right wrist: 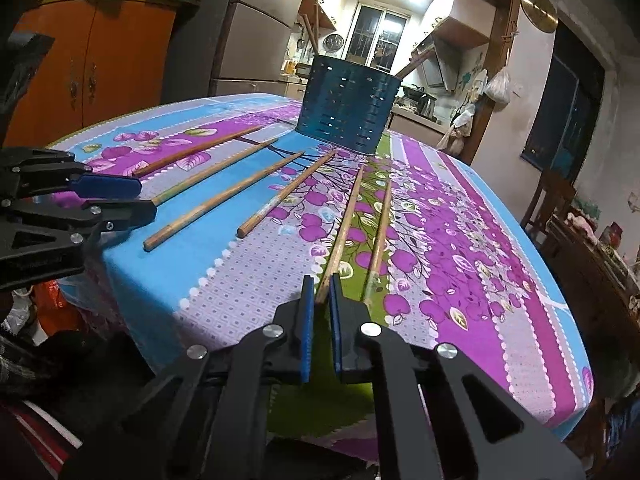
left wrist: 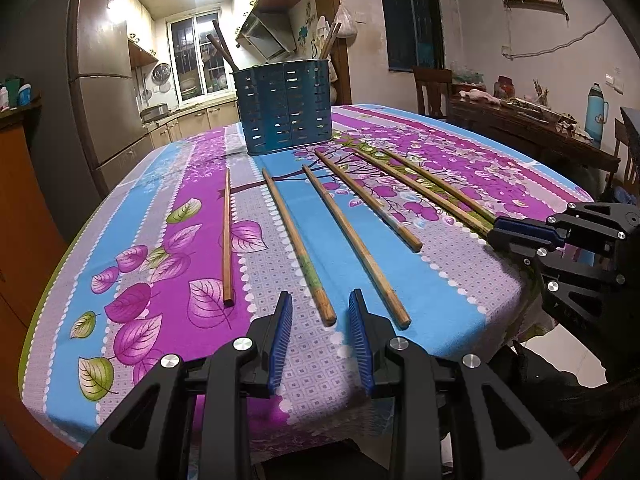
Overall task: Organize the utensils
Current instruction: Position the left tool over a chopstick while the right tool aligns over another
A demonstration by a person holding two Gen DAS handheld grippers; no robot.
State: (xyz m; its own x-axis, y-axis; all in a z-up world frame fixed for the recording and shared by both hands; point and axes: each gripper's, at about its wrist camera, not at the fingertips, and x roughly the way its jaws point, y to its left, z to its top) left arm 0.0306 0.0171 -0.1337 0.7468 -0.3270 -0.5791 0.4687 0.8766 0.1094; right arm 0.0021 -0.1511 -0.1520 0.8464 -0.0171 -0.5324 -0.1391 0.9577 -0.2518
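Chopstick [right wrist: 345,229] pinched in right tongs [right wrist: 321,290]; left tongs [left wrist: 320,308] spread, low.

Both wrist views low, near table edge [left wrist: 460,280], facing holder [left wrist: 286,108]; shared chopsticks.

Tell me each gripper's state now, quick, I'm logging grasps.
Left gripper: open, holding nothing, hovering near a chopstick end.
Right gripper: closed on the near end of the fifth chopstick.
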